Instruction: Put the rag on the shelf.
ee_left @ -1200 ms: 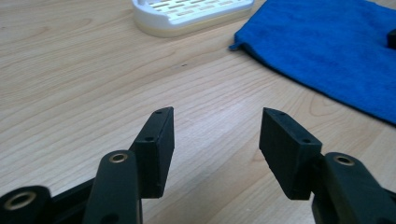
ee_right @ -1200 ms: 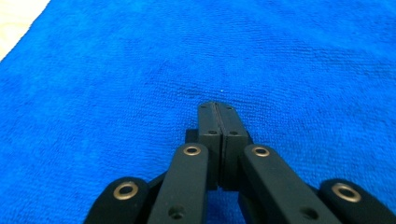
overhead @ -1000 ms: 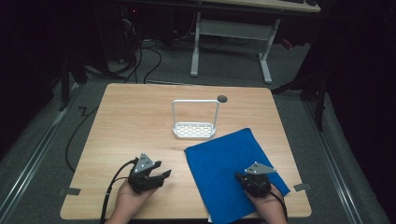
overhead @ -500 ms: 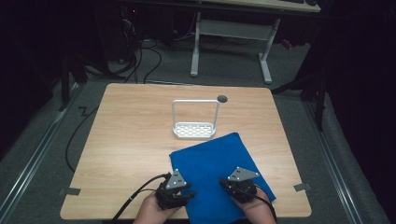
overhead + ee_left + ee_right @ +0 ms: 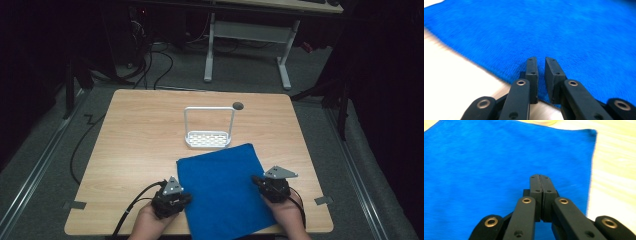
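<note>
A blue cloth (image 5: 220,190) lies flat on the near middle of the wooden table (image 5: 140,130). My left gripper (image 5: 170,197) is at the cloth's left edge, held by a hand. In the left gripper view its jaws (image 5: 541,60) stand a narrow gap apart, low over the cloth (image 5: 574,30) just inside its edge, with nothing seen between them. My right gripper (image 5: 272,185) is at the cloth's right edge. In the right gripper view its jaws (image 5: 540,176) are pressed together and empty, over the cloth (image 5: 486,157) near its right border.
A white wire rack (image 5: 209,127) with a tall handle stands just beyond the cloth's far edge. A small dark hole (image 5: 238,105) sits behind it in the tabletop. Bare wood lies to the left and right. Beyond the table, desk legs and cables stand on dark floor.
Both grippers swung inward over the cloth half a second ago and have since moved back out to its left and right edges. The cloth has shifted slightly.
</note>
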